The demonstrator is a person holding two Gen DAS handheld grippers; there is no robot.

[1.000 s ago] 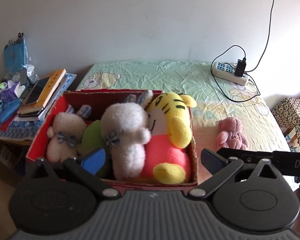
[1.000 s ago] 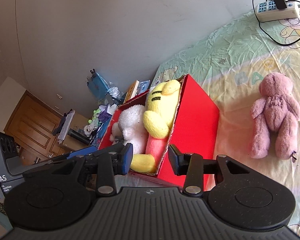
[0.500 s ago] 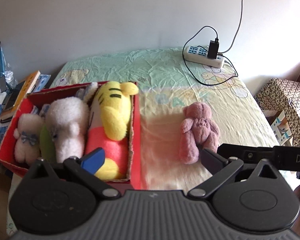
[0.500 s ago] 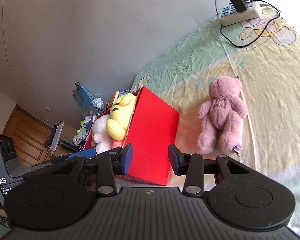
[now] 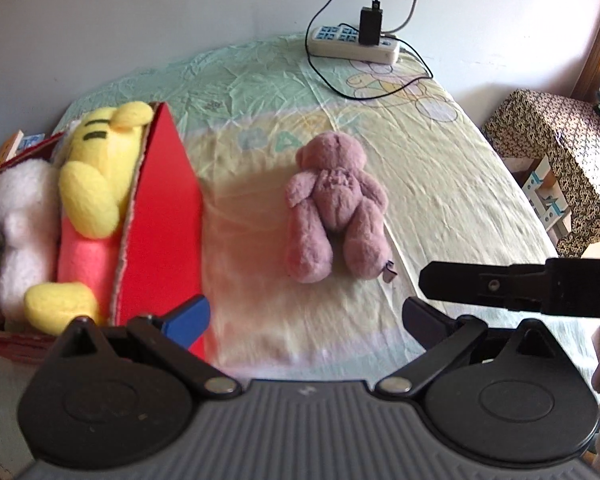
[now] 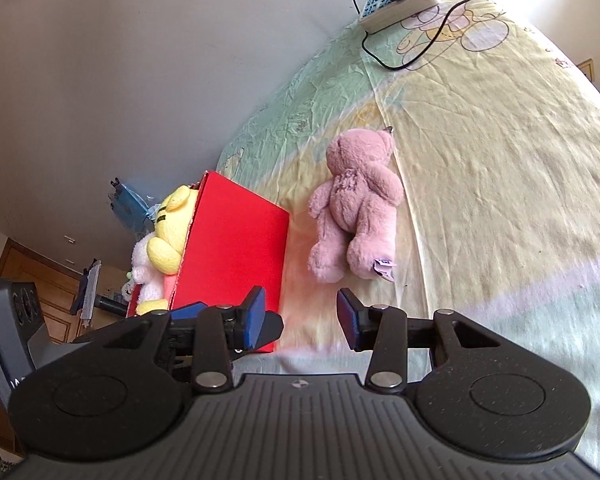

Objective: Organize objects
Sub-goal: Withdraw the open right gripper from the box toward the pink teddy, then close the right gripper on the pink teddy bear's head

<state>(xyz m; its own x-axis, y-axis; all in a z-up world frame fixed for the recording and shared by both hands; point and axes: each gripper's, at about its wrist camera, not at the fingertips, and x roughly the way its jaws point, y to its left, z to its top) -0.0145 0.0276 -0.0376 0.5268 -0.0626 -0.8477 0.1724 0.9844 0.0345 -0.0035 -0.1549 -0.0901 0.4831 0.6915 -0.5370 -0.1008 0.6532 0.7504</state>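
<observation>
Closing on the last loose toy looks like the step in hand. Nearest the cameras, the left tool (image 5: pixel 306 316) hangs with its fingers spread wide and nothing between them, and the right tool (image 6: pixel 300 317) is likewise empty, its blue pads parted to a moderate gap. Both point forward over the bed (image 5: pixel 440 184). Just past them the pink teddy bear (image 5: pixel 334 206) lies flat on the sheet, legs toward the tools and head away, a small tag at one foot. It rests beside the red box (image 5: pixel 160 216) but apart from it, with a strip of sheet between. The box already holds a yellow tiger plush (image 5: pixel 100 168) and a white plush (image 5: pixel 20 216), packed close.

Judging by that, the bear is what remains to be boxed. The next move calls for one tool to lower over the bear's soft middle, pinch it, then lift it across to the box, where room looks tight. Farther off, a power strip (image 5: pixel 354 42) with its cable sits near the wall.
</observation>
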